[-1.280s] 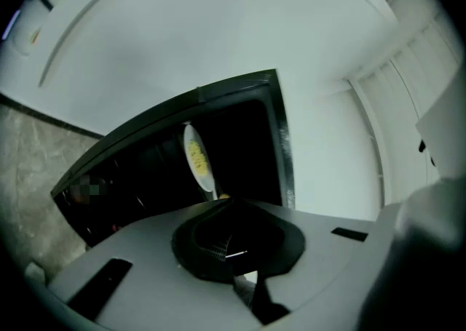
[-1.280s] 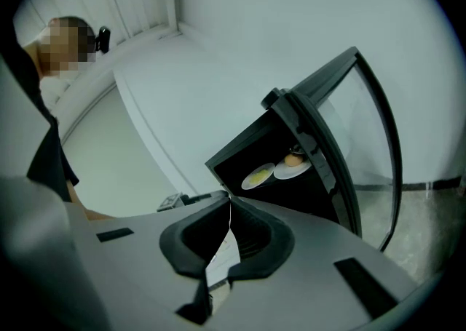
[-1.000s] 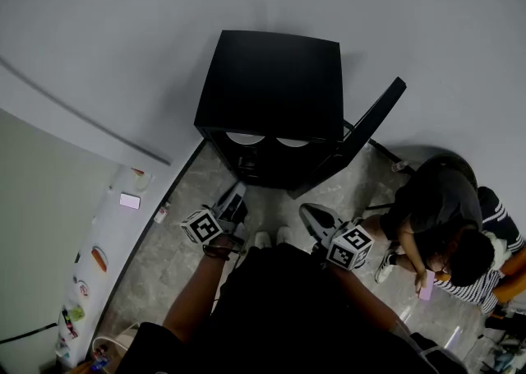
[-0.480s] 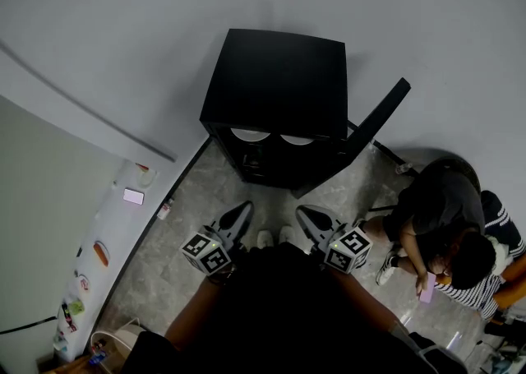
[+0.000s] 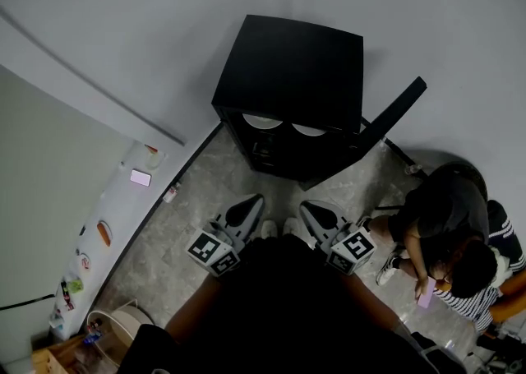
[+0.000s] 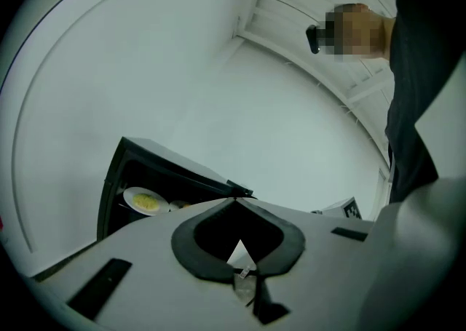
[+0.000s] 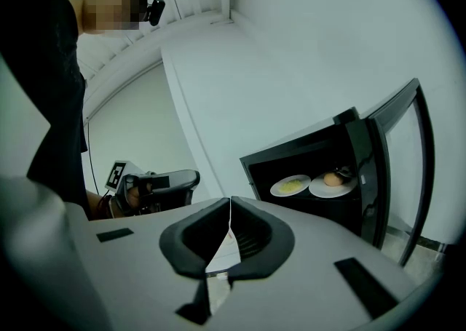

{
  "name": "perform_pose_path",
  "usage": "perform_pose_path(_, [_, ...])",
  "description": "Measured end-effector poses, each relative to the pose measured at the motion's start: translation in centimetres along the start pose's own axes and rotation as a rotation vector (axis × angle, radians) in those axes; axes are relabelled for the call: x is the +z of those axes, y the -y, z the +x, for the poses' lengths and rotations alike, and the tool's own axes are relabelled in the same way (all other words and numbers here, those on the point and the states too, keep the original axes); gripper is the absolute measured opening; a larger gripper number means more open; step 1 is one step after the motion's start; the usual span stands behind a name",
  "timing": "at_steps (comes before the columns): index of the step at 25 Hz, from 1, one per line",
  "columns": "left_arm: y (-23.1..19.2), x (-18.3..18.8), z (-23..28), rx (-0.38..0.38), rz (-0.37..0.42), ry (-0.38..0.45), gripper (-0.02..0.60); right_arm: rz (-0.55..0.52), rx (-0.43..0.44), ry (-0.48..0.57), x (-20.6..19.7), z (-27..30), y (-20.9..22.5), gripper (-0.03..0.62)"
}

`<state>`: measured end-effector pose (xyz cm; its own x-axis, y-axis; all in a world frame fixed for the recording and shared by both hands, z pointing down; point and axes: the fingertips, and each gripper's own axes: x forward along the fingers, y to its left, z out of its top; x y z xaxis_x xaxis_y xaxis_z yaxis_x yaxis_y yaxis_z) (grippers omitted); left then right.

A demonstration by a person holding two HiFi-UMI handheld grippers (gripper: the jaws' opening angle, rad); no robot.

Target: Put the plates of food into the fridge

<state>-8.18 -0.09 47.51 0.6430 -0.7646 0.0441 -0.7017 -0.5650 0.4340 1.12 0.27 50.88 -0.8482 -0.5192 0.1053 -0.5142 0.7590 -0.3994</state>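
A small black fridge (image 5: 292, 76) stands on the floor against the wall, its door (image 5: 393, 117) swung open to the right. On its shelf sit two white plates: one with yellow food (image 7: 290, 185) on the left, one with a round brownish item (image 7: 333, 180) on the right. Both also show from above as white rims (image 5: 263, 122). My left gripper (image 5: 256, 200) and right gripper (image 5: 306, 206) hang low in front of the fridge, a short way back from it. Both are shut and hold nothing.
A person sits on the floor at the right (image 5: 448, 224), holding a pink phone. A long white table (image 5: 107, 224) with small items runs along the left. A basket (image 5: 115, 327) stands at the lower left. Grey floor tiles lie between me and the fridge.
The fridge now sits farther from my grippers in the head view. My left gripper has drawn back toward me and now lies level with the right one.
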Motion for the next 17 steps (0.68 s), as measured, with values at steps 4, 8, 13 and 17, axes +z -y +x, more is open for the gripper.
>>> perform_pose_path(4, [0.9,0.1,0.4,-0.011,0.051,-0.007,0.023,-0.054,0.06,0.026,0.9,0.3,-1.4,0.028])
perform_pose_path(8, [1.0,0.1,0.8,-0.018,0.077,-0.02,0.023,-0.088,0.071,0.041,1.4,0.2,-1.5,0.028])
perform_pose_path(13, [0.5,0.6,1.3,-0.003,0.09,-0.02,0.025,-0.066,0.054,0.048,2.1,0.3,-0.5,0.029])
perform_pose_path(17, [0.2,1.1,2.2,0.002,0.122,-0.016,0.025,-0.077,0.056,0.057,2.6,0.5,0.3,0.029])
